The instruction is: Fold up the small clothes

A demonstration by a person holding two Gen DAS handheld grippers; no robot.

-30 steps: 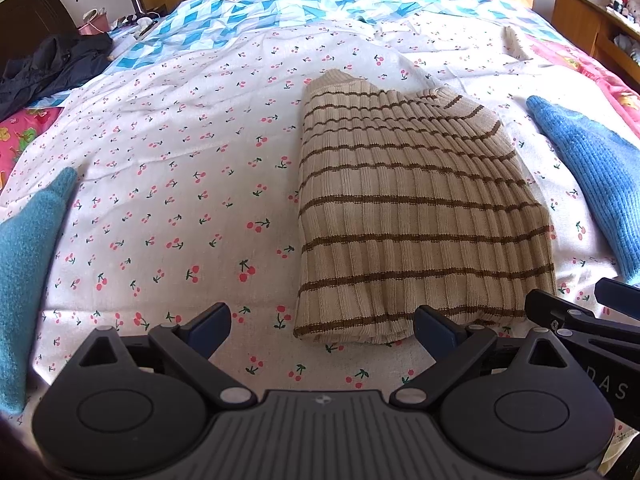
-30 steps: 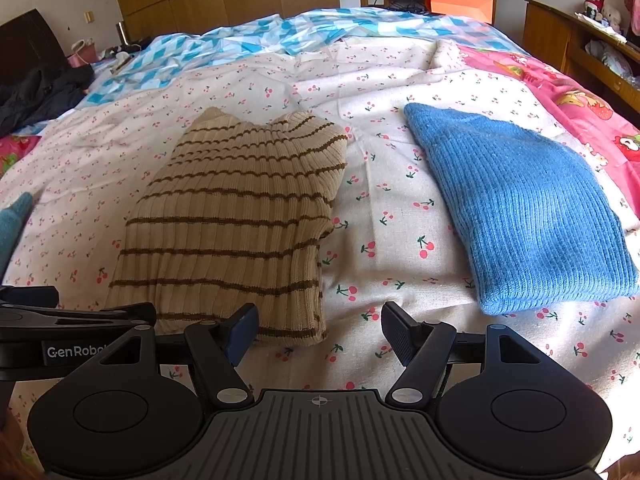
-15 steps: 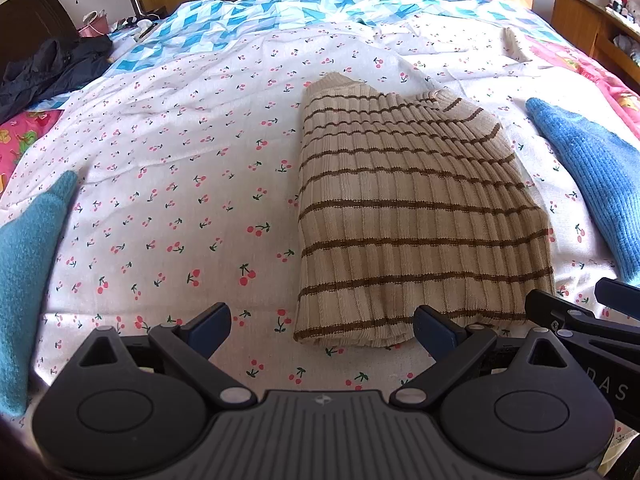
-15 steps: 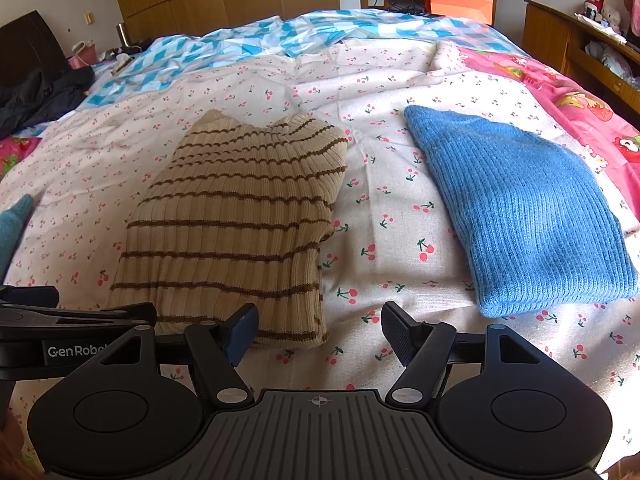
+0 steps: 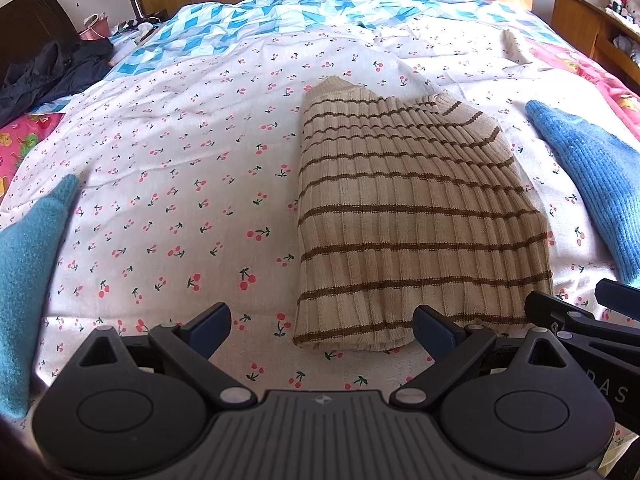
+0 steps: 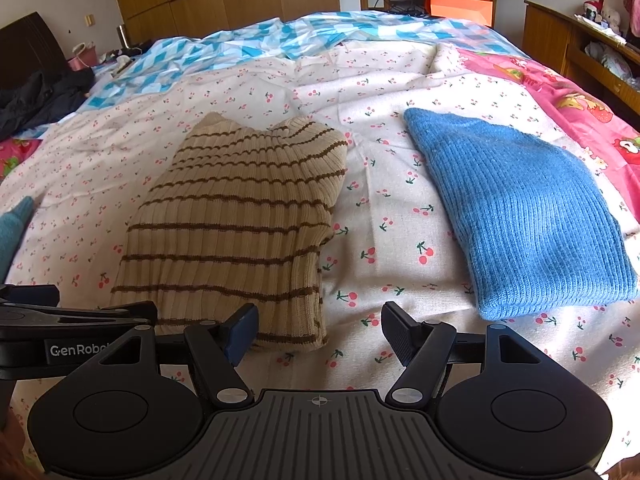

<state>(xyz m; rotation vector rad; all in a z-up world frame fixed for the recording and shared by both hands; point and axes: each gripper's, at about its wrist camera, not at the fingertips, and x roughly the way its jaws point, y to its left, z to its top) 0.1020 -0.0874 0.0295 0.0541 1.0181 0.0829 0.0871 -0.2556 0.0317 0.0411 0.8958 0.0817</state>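
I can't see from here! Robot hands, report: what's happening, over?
Left gripper open, right gripper open, both empty. Striped beige sweater folded on cherry-print sheet. Blue knit beside it, apart. Nothing blocking.

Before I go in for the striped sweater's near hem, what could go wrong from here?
1. The two grippers sit close: the left gripper and right gripper could collide at the striped sweater.
2. Open fingers may pinch the cherry-print sheet along with the hem.
3. Lifting one layer might undo the fold.
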